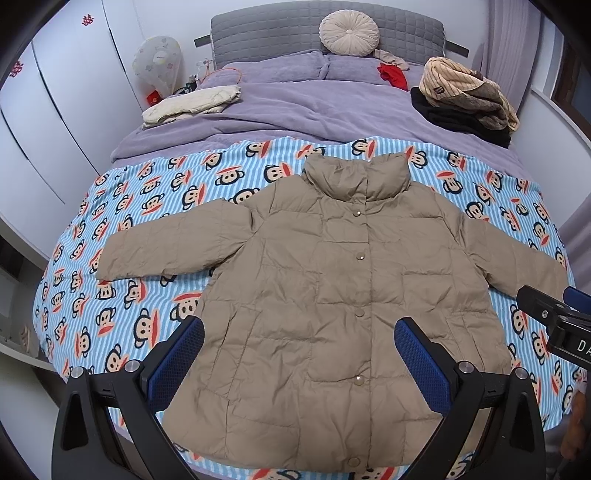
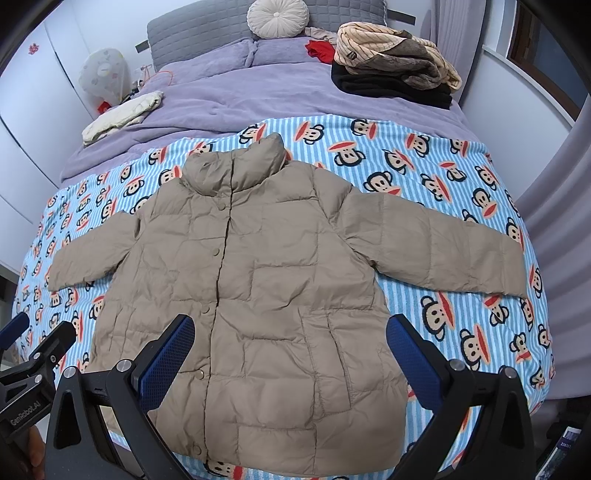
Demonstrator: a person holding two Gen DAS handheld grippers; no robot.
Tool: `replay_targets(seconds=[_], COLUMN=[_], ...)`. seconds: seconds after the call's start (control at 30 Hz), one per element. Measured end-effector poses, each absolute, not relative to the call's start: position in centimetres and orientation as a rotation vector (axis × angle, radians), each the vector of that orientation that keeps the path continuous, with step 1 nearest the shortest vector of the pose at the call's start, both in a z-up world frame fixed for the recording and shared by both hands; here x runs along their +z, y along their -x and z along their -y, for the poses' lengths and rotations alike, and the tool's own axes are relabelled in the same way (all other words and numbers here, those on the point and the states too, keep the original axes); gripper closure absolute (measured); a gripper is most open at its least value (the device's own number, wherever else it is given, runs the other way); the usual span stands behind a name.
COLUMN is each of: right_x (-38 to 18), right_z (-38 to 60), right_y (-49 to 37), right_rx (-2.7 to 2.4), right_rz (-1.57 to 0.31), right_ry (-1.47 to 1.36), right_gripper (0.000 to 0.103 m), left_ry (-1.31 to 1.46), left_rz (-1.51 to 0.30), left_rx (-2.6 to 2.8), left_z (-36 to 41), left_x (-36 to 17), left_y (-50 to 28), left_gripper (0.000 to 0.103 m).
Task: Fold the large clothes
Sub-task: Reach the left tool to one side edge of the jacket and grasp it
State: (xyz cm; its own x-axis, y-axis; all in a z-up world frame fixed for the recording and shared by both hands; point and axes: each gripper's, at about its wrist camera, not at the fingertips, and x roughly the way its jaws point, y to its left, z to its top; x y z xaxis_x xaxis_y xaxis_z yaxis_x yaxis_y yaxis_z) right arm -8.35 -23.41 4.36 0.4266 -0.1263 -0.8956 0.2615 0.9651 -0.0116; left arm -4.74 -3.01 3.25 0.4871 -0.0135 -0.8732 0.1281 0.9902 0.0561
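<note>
A tan quilted puffer jacket [image 1: 332,295] lies flat, front up, snaps closed, both sleeves spread out, on a blue striped monkey-print blanket [image 1: 122,229]. It also shows in the right wrist view [image 2: 266,288]. My left gripper [image 1: 299,354] is open and empty, held above the jacket's lower hem. My right gripper [image 2: 290,350] is open and empty, above the jacket's lower right part. The right gripper's body [image 1: 554,317] shows at the right edge of the left wrist view. The left gripper's body [image 2: 33,365] shows at the lower left of the right wrist view.
A purple duvet [image 1: 295,107] covers the far half of the bed. A folded cream garment [image 1: 192,105] lies at far left. A pile of striped and black clothes [image 1: 465,96] sits at far right. A round cushion [image 1: 349,33] leans on the grey headboard. White wardrobe doors [image 1: 66,110] stand left.
</note>
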Motion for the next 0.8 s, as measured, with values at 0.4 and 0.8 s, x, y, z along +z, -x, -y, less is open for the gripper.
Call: replay_targets(seconds=[0.4, 0.8], right_x=[4.0, 1.6], right_z=[23.2, 21.4], right_y=[8.5, 6.1], right_rx=[-0.248, -0.255], right_rz=[-1.115, -1.152], right_ry=[-0.14, -0.197], right_gripper=[0.0, 0.0], left_ry=[-0.118, -0.047], left_rz=[-1.078, -1.155], left_rx=[-0.112, -0.14], left_z=[2.8, -1.6], left_x=[2.6, -0.5], left_y=[4.1, 0.8], left_gripper=[0.0, 0.0])
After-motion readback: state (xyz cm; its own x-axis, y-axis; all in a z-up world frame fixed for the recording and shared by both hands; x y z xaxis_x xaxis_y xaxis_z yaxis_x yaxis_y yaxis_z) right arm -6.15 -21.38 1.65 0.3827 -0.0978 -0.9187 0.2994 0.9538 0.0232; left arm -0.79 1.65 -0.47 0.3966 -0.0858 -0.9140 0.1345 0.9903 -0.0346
